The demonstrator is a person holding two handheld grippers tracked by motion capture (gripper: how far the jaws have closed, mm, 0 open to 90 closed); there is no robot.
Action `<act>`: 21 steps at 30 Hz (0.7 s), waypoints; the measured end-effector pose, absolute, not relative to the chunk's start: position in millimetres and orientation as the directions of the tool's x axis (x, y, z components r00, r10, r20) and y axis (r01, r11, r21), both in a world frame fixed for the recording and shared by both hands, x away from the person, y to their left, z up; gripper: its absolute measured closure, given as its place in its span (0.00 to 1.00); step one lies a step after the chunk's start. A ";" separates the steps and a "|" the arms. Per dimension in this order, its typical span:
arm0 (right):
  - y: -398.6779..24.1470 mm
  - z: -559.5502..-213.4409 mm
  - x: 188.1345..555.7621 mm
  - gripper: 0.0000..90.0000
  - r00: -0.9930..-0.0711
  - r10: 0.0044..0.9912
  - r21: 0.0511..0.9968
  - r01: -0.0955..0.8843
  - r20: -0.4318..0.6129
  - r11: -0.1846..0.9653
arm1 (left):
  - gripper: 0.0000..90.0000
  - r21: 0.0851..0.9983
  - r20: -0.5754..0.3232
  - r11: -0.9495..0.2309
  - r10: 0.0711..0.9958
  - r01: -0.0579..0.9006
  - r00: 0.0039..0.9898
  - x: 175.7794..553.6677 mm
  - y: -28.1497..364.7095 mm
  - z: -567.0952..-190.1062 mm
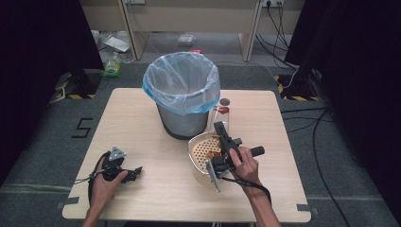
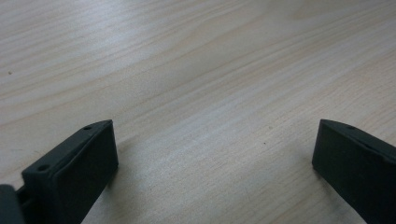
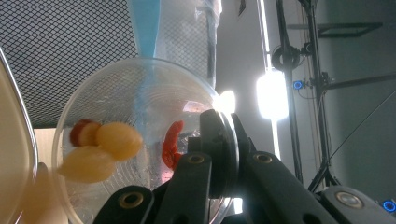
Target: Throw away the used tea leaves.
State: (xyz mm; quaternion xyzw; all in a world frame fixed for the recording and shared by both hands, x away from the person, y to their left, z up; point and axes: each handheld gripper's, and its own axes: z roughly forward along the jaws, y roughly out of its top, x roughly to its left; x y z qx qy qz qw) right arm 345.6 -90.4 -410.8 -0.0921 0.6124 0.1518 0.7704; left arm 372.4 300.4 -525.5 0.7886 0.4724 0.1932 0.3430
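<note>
We see the right gripper [image 1: 221, 126] pinching a clear bowl [image 3: 140, 140] at the bin's [image 1: 182, 94] 5 o'clock; the left gripper [image 1: 137, 171] rests spread on the table [image 1: 156, 189].

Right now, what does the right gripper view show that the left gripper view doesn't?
Right gripper view: the right gripper shut on the rim of a clear plastic cup, tipped on its side, with yellowish food pieces and a red piece inside. Behind it stands the mesh bin with its blue liner, and a bright lamp glares beyond.

Left gripper view: the left gripper with its jaws wide apart, nothing between them, low over the bare wooden table.

Shared: each looks along its own two black jaws.
</note>
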 end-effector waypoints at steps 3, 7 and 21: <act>-89.5 -408.0 342.6 1.00 0.217 0.128 0.043 -0.358 -0.968 0.933 | 0.00 0.723 -0.021 -0.318 0.878 0.613 0.479 372.5 300.5 -525.5; -89.3 -412.6 344.9 1.00 0.214 0.126 0.038 -0.373 -0.969 0.927 | 0.00 0.724 -0.020 -0.318 0.878 0.613 0.479 372.4 300.4 -525.5; -114.6 -386.5 364.7 1.00 -0.070 0.470 0.469 -0.286 -0.880 0.836 | 0.00 0.723 -0.020 -0.318 0.878 0.613 0.479 372.5 300.5 -525.5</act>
